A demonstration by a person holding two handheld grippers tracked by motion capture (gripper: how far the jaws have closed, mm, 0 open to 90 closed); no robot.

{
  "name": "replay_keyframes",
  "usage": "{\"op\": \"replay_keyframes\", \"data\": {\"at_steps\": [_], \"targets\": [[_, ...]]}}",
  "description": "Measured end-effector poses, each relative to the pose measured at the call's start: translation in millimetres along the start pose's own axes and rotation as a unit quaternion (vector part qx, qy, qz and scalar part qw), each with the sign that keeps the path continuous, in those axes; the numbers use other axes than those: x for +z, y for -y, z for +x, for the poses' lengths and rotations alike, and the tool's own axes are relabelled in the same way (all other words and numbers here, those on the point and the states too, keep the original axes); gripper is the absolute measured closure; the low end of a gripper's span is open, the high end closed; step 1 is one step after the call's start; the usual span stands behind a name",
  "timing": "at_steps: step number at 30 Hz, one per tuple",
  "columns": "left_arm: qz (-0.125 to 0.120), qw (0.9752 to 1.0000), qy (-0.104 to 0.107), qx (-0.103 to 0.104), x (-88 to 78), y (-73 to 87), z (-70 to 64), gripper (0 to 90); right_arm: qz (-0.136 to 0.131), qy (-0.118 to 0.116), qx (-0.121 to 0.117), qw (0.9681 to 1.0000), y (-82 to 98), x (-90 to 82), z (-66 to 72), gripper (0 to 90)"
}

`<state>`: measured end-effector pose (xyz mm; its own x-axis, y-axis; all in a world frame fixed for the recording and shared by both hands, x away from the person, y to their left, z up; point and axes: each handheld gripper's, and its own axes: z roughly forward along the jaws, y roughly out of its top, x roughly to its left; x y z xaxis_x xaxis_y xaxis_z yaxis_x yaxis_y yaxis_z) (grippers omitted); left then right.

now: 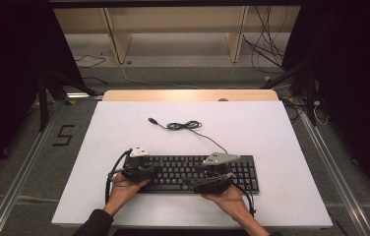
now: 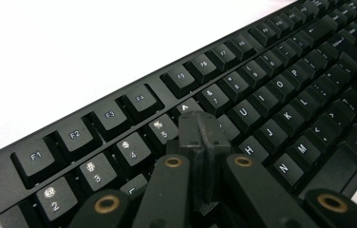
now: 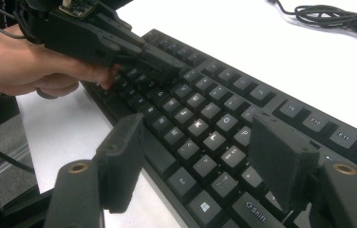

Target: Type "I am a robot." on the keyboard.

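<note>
Typing is looking barely begun: left gripper [image 2: 199,124], jaws pressed together, is poking a key on the keyboard [image 1: 195,172] lying at the table's [image 1: 99,147] near edge, while right gripper [image 3: 200,161] is hovering spread, pinching nothing.

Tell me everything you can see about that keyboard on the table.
The keyboard is black, plastic by its look, full-size, with white lettering and a number pad at its right end. It lies flat near the front edge of the white table. Its black cable runs back in a loose coil to a plug. The left gripper, fingers shut, has its tip down among the keys near 6 and Y. The right gripper, fingers open, hovers above the keys at the right.
</note>
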<state>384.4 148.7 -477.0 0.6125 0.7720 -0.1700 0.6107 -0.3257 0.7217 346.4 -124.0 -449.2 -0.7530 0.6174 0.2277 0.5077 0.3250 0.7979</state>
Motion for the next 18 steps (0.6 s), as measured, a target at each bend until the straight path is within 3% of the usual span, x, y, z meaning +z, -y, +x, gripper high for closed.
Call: {"op": "replay_keyframes", "data": {"at_steps": [9,18], "targets": [[-0.034,0.9993,0.012,-0.01,-17.7,-3.7,0.2,79.0,-0.004,0.002,0.003,1.0,-0.7,-1.9,-0.6,37.8],[-0.059,0.9975,0.035,-0.016,-33.0,-1.7,-0.3,58.1,-0.005,0.001,0.002,1.0,-0.9,-2.0,-0.7,37.7]]}}
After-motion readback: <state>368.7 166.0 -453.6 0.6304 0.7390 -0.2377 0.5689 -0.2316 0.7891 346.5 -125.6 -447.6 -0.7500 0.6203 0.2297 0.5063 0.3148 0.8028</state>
